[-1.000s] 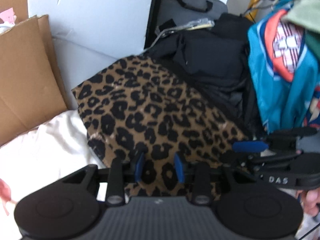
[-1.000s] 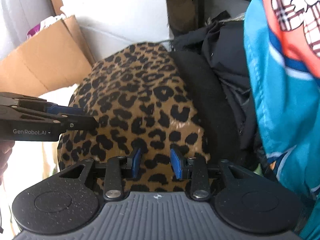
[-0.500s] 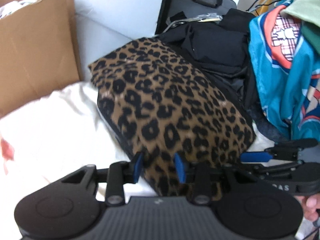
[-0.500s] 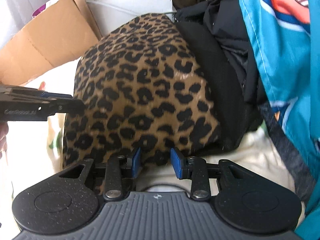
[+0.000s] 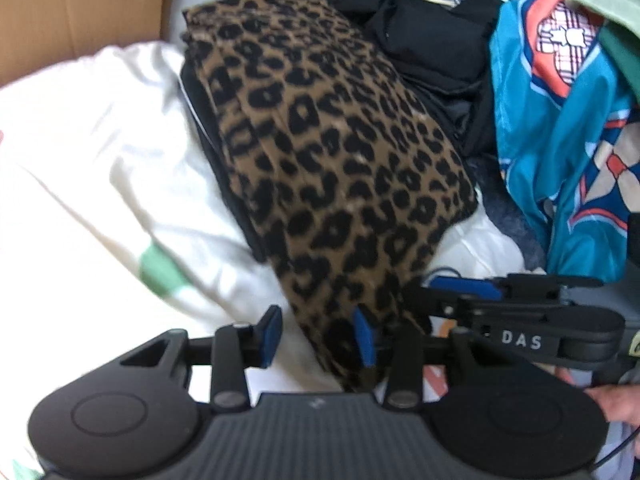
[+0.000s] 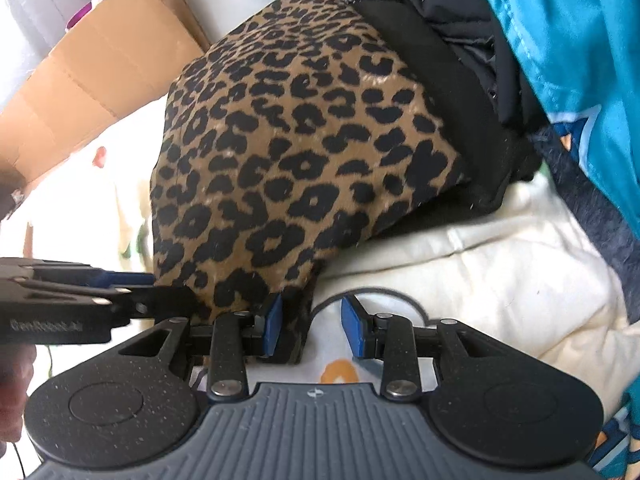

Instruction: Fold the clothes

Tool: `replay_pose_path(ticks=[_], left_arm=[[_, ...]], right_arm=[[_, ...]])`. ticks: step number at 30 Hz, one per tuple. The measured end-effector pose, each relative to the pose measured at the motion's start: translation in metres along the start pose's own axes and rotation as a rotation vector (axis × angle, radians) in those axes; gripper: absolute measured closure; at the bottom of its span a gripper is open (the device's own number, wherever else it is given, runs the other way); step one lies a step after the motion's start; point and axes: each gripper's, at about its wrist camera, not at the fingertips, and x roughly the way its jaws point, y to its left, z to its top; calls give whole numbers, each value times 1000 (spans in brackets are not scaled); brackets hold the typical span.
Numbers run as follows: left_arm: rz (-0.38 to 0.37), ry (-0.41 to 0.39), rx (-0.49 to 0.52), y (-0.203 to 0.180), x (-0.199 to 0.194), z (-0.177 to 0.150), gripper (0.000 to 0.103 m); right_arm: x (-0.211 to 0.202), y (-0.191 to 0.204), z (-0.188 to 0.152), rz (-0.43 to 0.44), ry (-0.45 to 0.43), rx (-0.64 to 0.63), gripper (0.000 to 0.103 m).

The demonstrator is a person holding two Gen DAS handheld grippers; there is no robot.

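we find a white bedcover [image 5: 100,168] spread across the work surface, with a green patch on it in the left wrist view. on it lies the leopard-print garment [image 5: 332,152], folded into a thick bundle with black lining showing along its edges; it runs from the far side down to the near edge, where both grippers sit. behind it and to the right we note a heap of black clothing [image 5: 432,40], and further right a teal printed garment [image 5: 560,128] hanging down. a brown cardboard box [image 6: 92,76] stands at the far left, against the bedcover.

the left gripper [image 5: 316,338] has its blue pads spread apart; the near corner of the leopard-print garment lies between them and against the right pad, not pinched. the right gripper [image 6: 312,328] is likewise spread, its left pad touching the garment's near black-lined corner, its right pad over bare bedcover. each gripper shows in the other's view, close beside its neighbour. part of a hand [image 5: 616,404] shows at the lower right of the left wrist view.
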Motion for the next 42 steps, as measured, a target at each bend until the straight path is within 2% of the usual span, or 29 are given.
replay_pose_path(ticks=[6,9,11,13,15,16,18,21,23,27,30,33,37,42], left_arm=[[26,34,-33,-1,-17,4,67],[48,49,-45,0,-29,9,67],[63,60,-52,0,-37,13,65],[78,70,-60,0,-46,16,57],[92,81,-68,1,-54,20,38],[99,86,-72,1,-58,22,34],[115,98,-74,0,-69,25,21],[155,108,-77,-2,-90,30,13],[179,108,-97,-3,-108,33,8],[215,122,-114,-5,-146,33,5],[241,115,-131,-5,-177,33,2],[271,97,-152,-3,-210,35,1],[328,77,-203,5,-254,38,1],[400,45,-291,22,-310,44,1]], right_arm=[[-1,1,-7,4,30,15,65],[-3,2,1,-14,53,63,65],[-6,3,8,-28,77,100,64],[-16,8,15,-25,86,111,62],[-26,14,23,-23,96,122,46],[-31,17,26,-21,100,128,41],[-41,22,33,-18,110,139,23],[-56,31,44,-14,124,156,11],[-66,36,51,-11,133,167,10],[-92,48,63,-41,119,176,4],[-114,56,74,-81,113,173,4],[-130,66,84,-113,144,155,3],[-155,76,95,-103,144,180,3],[-189,100,112,-108,134,153,3]])
